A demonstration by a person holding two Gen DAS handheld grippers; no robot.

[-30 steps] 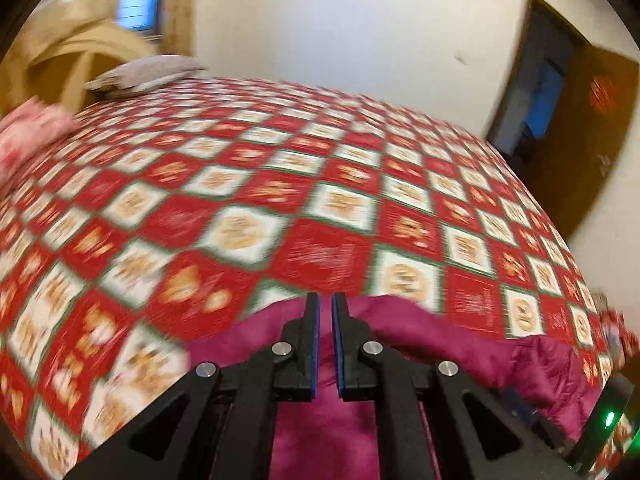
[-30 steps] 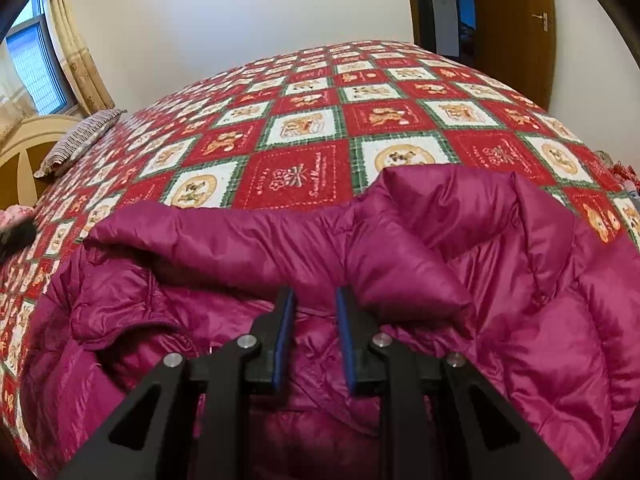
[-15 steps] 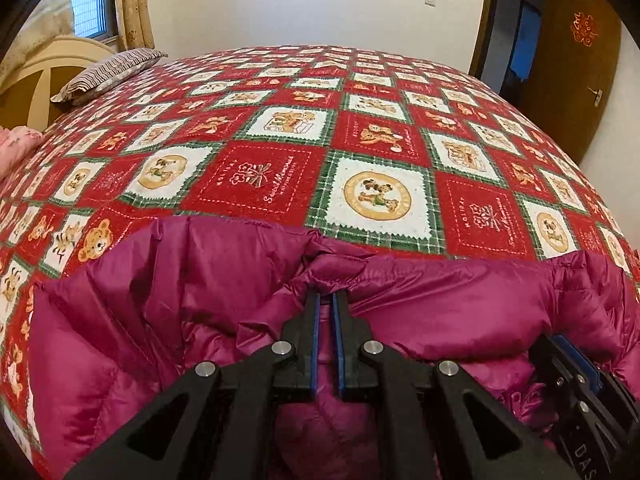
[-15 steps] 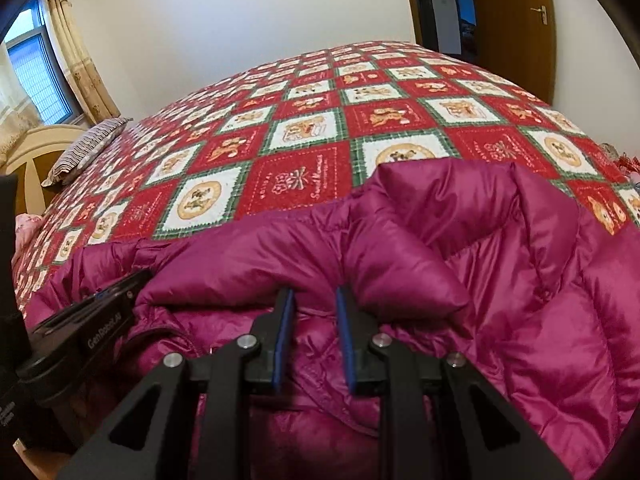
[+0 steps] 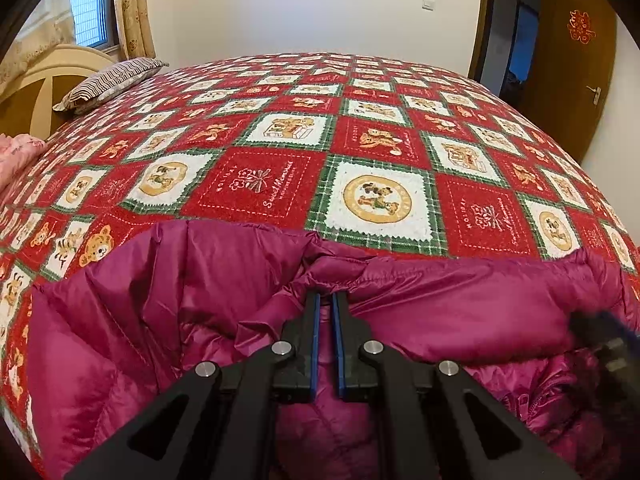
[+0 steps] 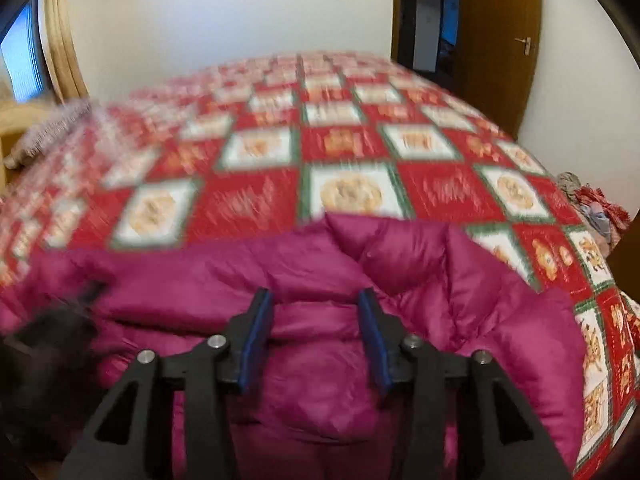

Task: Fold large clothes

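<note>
A magenta puffer jacket point(image 5: 460, 304) lies bunched on the near part of the bed point(image 5: 360, 136). It also shows in the right wrist view point(image 6: 440, 280). My left gripper point(image 5: 325, 298) is shut on a fold at the jacket's far edge. My right gripper point(image 6: 316, 300) is open, its jaws spread above a folded ridge of the jacket and holding nothing. The right gripper shows blurred at the right edge of the left wrist view point(image 5: 604, 340). The left gripper shows as a dark blur at the left of the right wrist view point(image 6: 52, 332).
The bed carries a red, white and green patchwork quilt. A striped pillow point(image 5: 112, 82) and a wooden headboard point(image 5: 44, 88) are at the far left. A brown door point(image 5: 572, 60) stands open at the far right. Bundled cloth point(image 6: 596, 208) lies past the bed's right edge.
My right gripper has opened and let go of the jacket fold, and it is moving. My left gripper stays shut on the jacket and has brought its edge over the jacket's left part.
</note>
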